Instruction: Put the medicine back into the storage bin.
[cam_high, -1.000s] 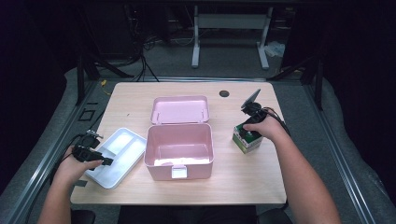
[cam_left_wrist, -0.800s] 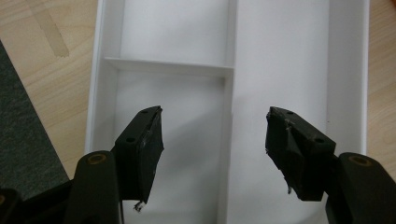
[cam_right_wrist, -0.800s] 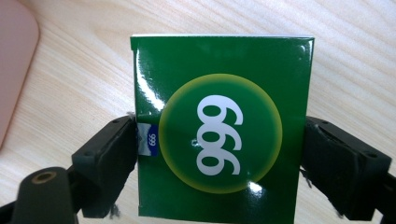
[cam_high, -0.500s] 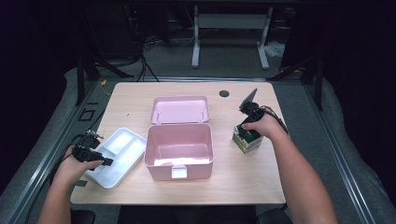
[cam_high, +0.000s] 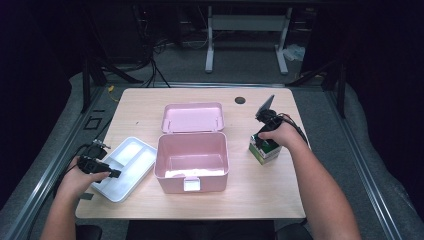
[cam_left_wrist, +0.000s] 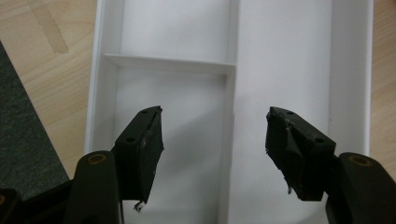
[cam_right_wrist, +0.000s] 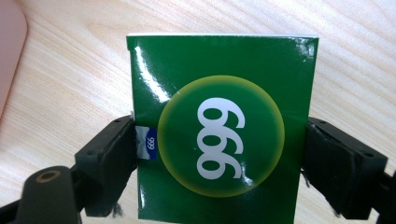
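Observation:
A green box (cam_right_wrist: 219, 116) with a yellow "999" disc stands on the wooden table (cam_high: 240, 195), right of the pink box. My right gripper (cam_right_wrist: 219, 140) is shut on it, one black pad pressed against each side. From above, the right gripper (cam_high: 265, 140) comes down on the green box (cam_high: 264, 152). My left gripper (cam_left_wrist: 215, 123) is open over a white divided tray (cam_left_wrist: 280, 56), its jaws straddling the tray's long divider and holding nothing. In the high view the left gripper (cam_high: 100, 169) is at the near-left edge of the white tray (cam_high: 131, 161).
An open, empty pink box (cam_high: 192, 160) sits mid-table with its lid (cam_high: 192, 117) folded back behind it. A dark round hole (cam_high: 240, 100) marks the far side of the table. A dark grey mat (cam_left_wrist: 28, 154) borders the table's left edge.
The right hand has settled slightly lower and leftward over the green box. The left hand, tray and pink box have not moved.

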